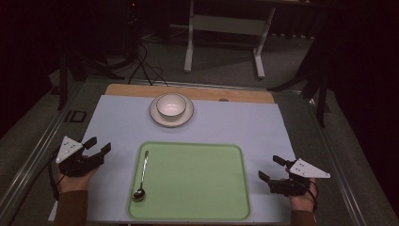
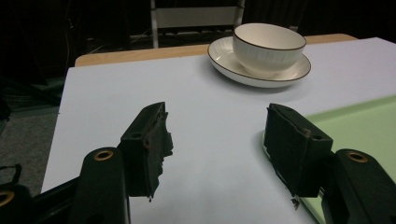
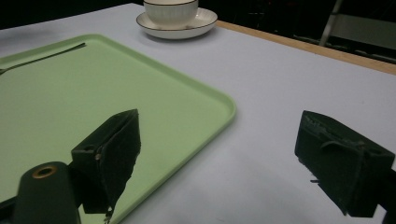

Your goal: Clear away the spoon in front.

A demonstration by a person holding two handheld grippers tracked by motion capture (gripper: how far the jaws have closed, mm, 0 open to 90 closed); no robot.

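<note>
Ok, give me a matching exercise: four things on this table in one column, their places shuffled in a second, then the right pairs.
Things:
1. spoon
2. bowl
3. left gripper
4. right gripper

Places:
A. on the saucer
B. beside the right edge of the tray
C. on the tray, along its left edge
D. beside the tray's left edge, jaws apart

Pairs: 1-C, 2-A, 3-D, 4-B

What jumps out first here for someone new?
The big green tray at the table's near middle, with a spoon lying along its left side. Beyond it a white bowl sits on a saucer. The left gripper and right gripper flank the tray, jaws open and holding nothing.
</note>
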